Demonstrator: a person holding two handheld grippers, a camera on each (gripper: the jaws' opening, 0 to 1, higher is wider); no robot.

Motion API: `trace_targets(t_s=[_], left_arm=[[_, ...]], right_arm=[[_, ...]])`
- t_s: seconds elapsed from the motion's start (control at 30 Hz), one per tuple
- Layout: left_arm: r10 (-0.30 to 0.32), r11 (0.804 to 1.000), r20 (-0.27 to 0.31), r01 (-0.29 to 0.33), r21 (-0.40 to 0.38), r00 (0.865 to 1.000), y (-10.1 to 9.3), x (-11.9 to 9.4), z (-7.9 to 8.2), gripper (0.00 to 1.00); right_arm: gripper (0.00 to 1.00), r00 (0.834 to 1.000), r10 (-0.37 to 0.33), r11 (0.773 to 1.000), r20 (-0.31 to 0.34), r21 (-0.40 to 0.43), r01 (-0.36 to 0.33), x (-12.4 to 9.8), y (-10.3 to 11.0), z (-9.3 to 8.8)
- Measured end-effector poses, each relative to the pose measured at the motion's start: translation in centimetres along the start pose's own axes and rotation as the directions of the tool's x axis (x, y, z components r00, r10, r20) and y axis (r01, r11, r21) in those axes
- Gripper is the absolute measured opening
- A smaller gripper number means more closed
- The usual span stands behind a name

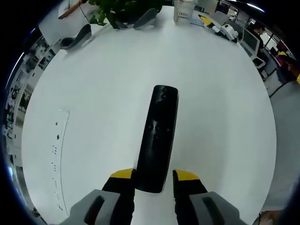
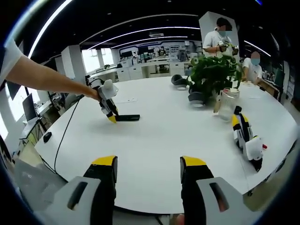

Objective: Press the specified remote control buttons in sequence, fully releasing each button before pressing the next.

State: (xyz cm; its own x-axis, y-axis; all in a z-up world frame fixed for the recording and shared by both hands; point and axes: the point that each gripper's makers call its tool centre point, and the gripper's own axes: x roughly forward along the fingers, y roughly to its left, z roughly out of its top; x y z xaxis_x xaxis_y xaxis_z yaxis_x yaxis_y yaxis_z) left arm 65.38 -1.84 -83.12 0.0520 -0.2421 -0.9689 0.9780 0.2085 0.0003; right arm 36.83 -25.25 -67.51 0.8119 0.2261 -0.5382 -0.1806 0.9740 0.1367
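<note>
remote: black remote control (image 1: 157, 138) flat on white table (image 1: 220, 117), long axis running away from the left gripper's camera, near end between the jaws; in right gripper view it lies (image 2: 127, 117) far across the table, left of centre
left gripper: left gripper (image 1: 153, 180) yellow-tipped jaws narrow, set either side of remote's near end, just beside or touching it, cannot tell which; seen from right gripper view (image 2: 112, 117) held by a person's arm (image 2: 47, 79), tips down at remote's end
right gripper: right gripper (image 2: 147, 171) jaws wide apart, nothing between them, above near table edge, well away from remote
container: clear jar (image 2: 227, 105) beside potted plant (image 2: 213, 72), contents cannot tell; white container (image 1: 183, 10) at far table edge, contents cannot tell
other things: spare yellow-black gripper (image 2: 246, 136) lying on table right side; dark curved objects (image 2: 187, 89) near plant; cable (image 2: 65, 136) hanging off table's left edge; faint marked strip (image 1: 57, 154) on table left of remote
background: people (image 2: 218, 37) standing behind plant, office desks beyond
in the way: nothing lies between right gripper and remote
</note>
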Motion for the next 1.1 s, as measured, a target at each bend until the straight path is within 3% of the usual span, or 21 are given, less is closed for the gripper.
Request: trace_targets(t_s=[0.07,0.37,1.1], left_arm=[[0.005,1.000,0.002,-0.005,0.002,1.000,0.1,0.0,0.0,0.25],[0.010,0.999,0.001,-0.010,0.036,1.000,-0.1,0.0,0.0,0.24],[0.030,0.999,-0.026,-0.029,0.025,0.999,-1.1,-0.1,0.0,0.23]], right_arm=[[0.56,1.000,0.000,1.000,0.000,0.001,0.000,0.0,0.0,0.0],[0.56,1.000,-0.002,1.000,0.010,0.001,0.002,-0.1,0.0,0.2],[0.54,0.999,0.018,1.000,0.027,-0.009,-0.018,-0.2,0.4,0.5]])
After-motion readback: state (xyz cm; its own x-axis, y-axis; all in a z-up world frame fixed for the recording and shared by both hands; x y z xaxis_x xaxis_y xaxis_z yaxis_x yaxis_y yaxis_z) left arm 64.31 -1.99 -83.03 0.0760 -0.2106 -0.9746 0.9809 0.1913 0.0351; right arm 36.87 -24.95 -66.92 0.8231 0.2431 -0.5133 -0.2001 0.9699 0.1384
